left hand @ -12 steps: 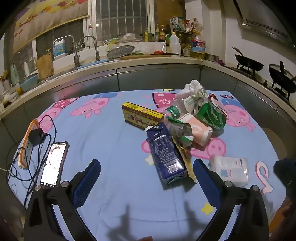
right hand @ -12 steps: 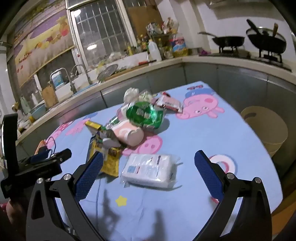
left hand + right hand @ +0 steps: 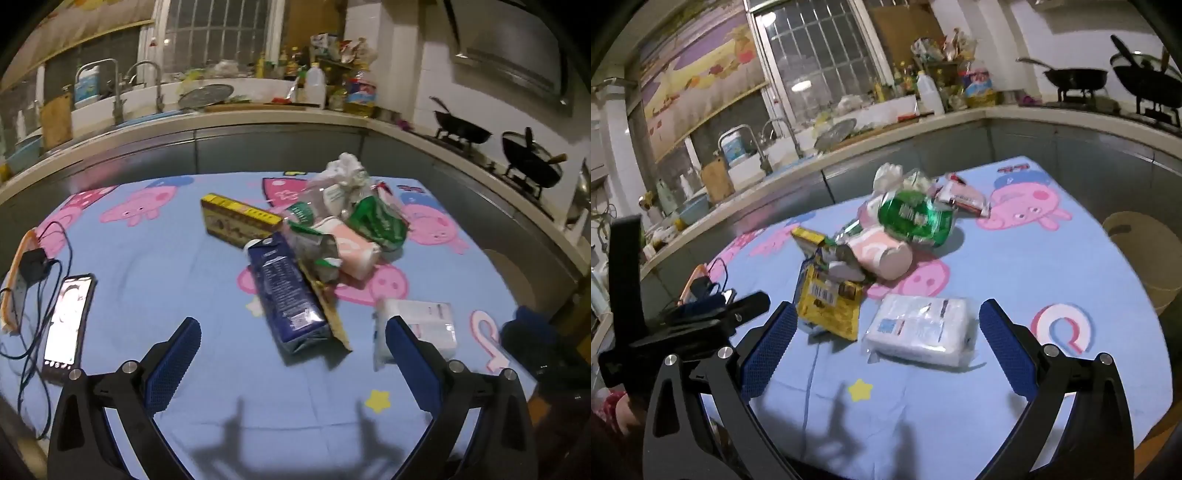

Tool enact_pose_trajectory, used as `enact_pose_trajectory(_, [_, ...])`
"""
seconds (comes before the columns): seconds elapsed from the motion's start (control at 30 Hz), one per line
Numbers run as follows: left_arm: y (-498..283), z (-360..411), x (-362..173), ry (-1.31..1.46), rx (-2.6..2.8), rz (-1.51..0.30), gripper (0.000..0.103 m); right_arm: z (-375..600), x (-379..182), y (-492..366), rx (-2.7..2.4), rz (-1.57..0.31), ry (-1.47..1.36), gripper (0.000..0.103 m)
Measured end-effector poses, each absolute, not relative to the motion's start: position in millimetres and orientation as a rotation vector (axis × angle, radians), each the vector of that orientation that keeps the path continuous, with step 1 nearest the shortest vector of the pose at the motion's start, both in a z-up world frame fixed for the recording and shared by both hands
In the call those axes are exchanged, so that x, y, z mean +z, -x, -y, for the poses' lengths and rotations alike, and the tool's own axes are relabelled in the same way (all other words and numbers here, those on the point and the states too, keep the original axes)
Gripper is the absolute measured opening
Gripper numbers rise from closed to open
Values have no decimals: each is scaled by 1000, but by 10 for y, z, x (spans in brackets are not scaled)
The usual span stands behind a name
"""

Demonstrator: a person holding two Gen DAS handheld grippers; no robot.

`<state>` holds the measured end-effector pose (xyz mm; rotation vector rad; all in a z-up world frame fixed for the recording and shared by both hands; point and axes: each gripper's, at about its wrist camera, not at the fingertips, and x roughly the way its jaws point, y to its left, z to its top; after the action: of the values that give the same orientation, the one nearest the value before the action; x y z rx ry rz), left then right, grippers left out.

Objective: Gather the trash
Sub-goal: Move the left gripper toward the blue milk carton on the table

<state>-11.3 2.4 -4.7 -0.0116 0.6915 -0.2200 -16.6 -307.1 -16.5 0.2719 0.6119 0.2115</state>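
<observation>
Both our grippers, left (image 3: 293, 363) and right (image 3: 886, 347), came nearer the trash, jaws wide, empty; next we grab the white packet (image 3: 919, 326) beside the blue carton (image 3: 286, 291).

Tan bin (image 3: 1145, 254): cut off by table edge (image 3: 1123, 280), inside hidden. Tissue pack (image 3: 424, 321): near end behind a gripper finger (image 3: 413, 365). Yellow wrapper (image 3: 328, 310) mostly under blue carton (image 3: 284, 291). Package print illegible. Phone (image 3: 68, 321) screen washed out.
</observation>
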Motion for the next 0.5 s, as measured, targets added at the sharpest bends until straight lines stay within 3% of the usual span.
enact_pose_trajectory(0.23, [55,-131,-19,65,-201,-648,99,2955,-155,322,200,-627,-272,97])
enact_pose_trajectory(0.37, [-107,-290,-20,94,-197,-676,99,2987,-177,280,182,-632,-266,77])
enact_pose_trajectory(0.4, [-143,-317,-32,99,-194,-686,95,3003,-181,258,179,-636,-266,67])
enact_pose_trajectory(0.5, [-273,-407,-99,122,-194,-737,83,3071,-224,205,167,-637,-282,54])
